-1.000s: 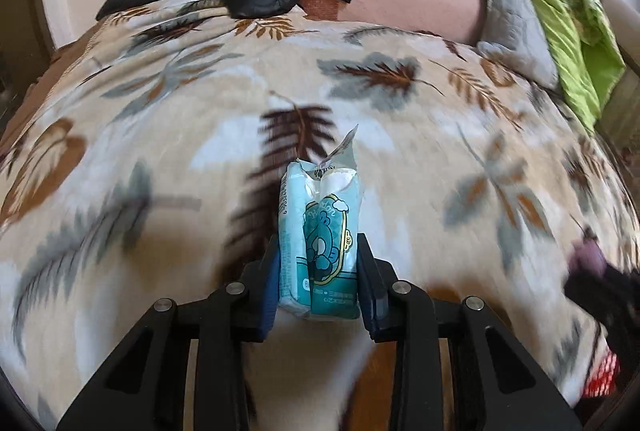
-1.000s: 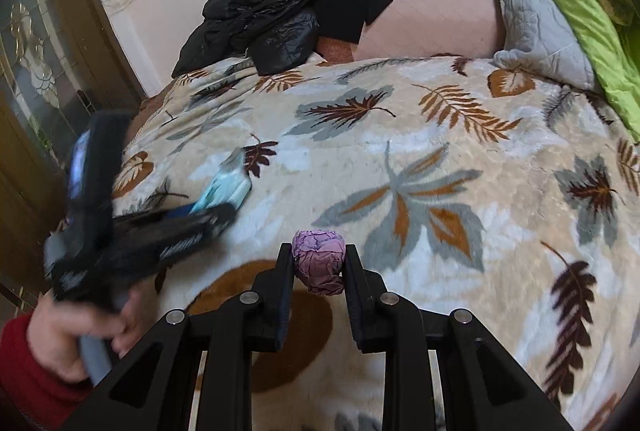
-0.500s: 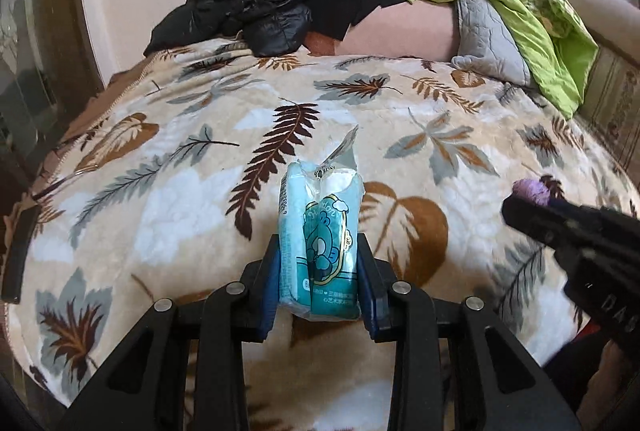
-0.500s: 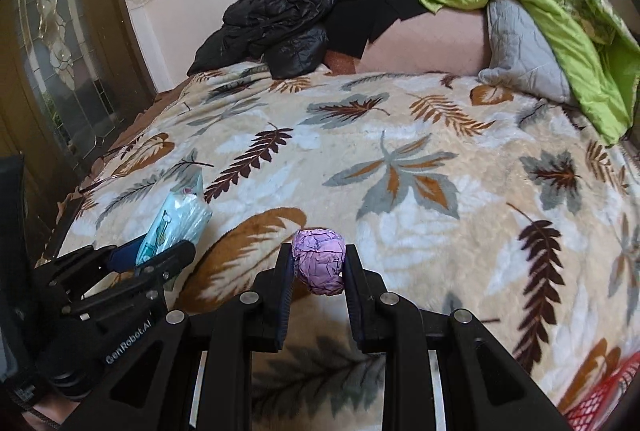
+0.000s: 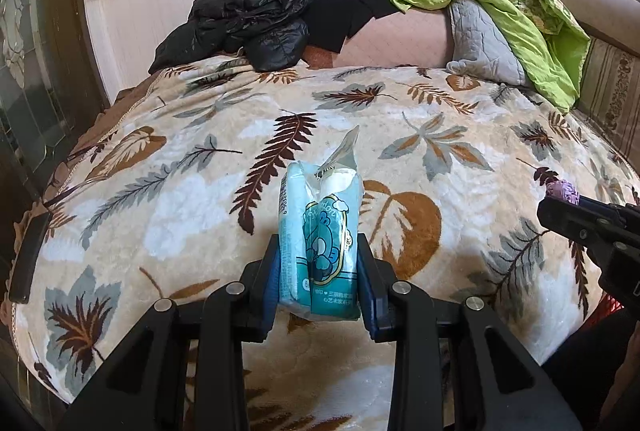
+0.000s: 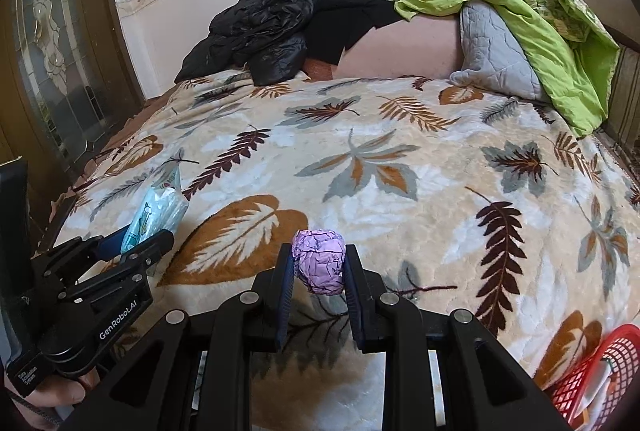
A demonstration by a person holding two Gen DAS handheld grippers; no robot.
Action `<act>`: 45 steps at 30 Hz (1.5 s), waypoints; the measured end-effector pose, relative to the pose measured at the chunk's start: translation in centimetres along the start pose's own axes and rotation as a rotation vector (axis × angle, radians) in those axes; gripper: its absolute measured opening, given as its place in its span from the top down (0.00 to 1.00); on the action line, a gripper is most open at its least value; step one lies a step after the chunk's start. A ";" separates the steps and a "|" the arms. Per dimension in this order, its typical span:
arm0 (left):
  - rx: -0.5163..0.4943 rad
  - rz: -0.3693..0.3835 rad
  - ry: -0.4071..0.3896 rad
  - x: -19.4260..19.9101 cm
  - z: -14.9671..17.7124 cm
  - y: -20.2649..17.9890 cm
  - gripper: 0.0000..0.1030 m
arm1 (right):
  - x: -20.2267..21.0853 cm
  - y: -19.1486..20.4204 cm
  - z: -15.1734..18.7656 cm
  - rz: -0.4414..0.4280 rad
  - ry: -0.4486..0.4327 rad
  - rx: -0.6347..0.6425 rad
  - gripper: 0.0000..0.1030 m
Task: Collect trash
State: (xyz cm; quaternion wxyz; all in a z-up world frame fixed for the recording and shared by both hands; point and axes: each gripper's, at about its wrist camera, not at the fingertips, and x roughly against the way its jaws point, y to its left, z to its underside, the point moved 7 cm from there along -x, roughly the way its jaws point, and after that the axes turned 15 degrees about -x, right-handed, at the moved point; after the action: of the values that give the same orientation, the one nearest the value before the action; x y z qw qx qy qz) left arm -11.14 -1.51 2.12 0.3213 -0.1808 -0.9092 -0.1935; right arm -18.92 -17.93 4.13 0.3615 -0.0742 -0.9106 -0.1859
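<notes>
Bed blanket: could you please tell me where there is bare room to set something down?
The blanket lies bare across its middle, from the grippers to the black jackets and grey pillow. Crowded: the head end, under jackets, pillow and green cloth.

My left hand-held gripper is black, silver-screwed, blue-padded, marked "GenRobot.AI"; the right hand-held gripper matches.

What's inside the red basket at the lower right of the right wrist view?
The red basket sits at the frame's edge, mostly cut off. Through its mesh and over the rim a pale, paper-like piece with a bit of green shows. The bottom and the rest of the inside are out of view.
</notes>
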 end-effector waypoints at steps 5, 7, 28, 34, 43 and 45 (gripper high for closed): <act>-0.003 -0.009 -0.003 0.1 0.1 0.0 0.68 | 0.0 0.0 0.0 -0.001 0.001 0.003 0.75; -0.001 -0.010 -0.004 0.2 0.2 0.1 0.68 | -0.1 0.0 0.1 -0.001 0.002 0.003 0.75; -0.003 -0.012 -0.006 0.3 0.2 0.1 0.68 | -0.3 0.1 0.1 0.000 0.004 0.009 0.75; -0.003 -0.012 -0.006 0.3 0.2 0.1 0.68 | -0.2 0.1 0.0 0.000 0.003 0.009 0.75; -0.003 -0.012 -0.007 0.3 0.2 0.0 0.68 | -0.2 0.0 -0.1 -0.004 0.003 0.007 0.75; -0.004 -0.012 -0.007 0.3 0.2 0.0 0.68 | -0.2 0.0 -0.1 -0.005 0.002 0.004 0.75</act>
State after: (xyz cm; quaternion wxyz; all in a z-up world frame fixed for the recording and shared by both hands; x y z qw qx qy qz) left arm -11.46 -1.39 2.20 0.3165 -0.1768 -0.9110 -0.1965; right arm -18.75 -17.94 4.07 0.3620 -0.0709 -0.9109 -0.1850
